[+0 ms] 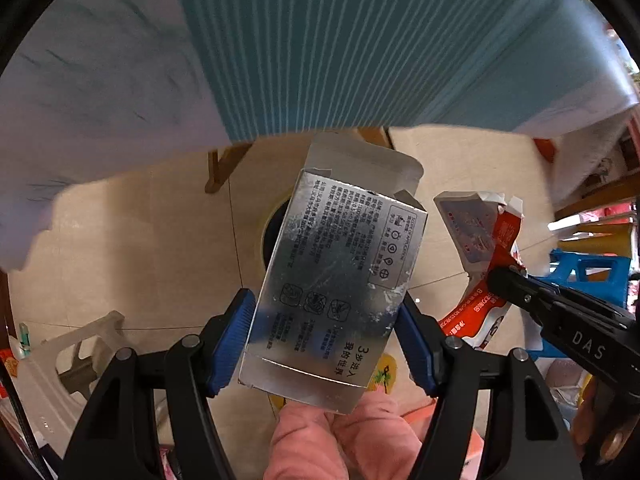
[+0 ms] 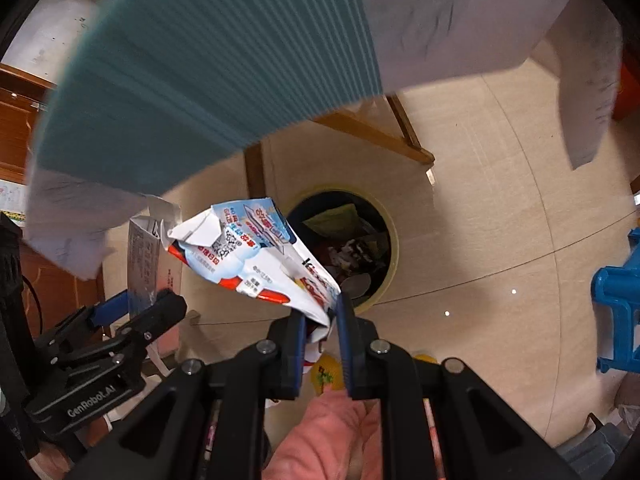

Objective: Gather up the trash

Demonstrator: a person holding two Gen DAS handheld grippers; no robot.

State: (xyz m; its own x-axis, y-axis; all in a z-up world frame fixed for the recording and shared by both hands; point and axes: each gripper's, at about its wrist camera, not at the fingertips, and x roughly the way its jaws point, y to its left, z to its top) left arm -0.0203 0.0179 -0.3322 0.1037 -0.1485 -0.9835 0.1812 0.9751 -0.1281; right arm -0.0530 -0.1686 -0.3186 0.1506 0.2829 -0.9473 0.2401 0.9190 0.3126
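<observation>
Trash in both grippers. Silver carton [image 1: 328,280], flattened, black print on it, centre of the left wrist frame, clamped by its side edges between the blue pads [image 1: 234,338] of the left gripper [image 1: 326,338], jaws set wide on it. Red-and-white crumpled carton [image 2: 256,258] sits centre-left in the right wrist frame, its lower corner pinched in the right gripper [image 2: 322,346], jaws nearly closed on it. Same carton shows at right in the left view [image 1: 486,236], with the right gripper's black finger on it. Round bin [image 2: 394,240] with a yellow rim on the beige tile floor [image 2: 500,208], centre of the right frame, just beyond the red-and-white carton; rubbish already inside. Teal ribbed cloth [image 1: 360,40] fills the upper part of both frames. Blue plastic stool [image 2: 618,320] at right edge. Pink sleeve [image 1: 340,440] at bottom centre.
</observation>
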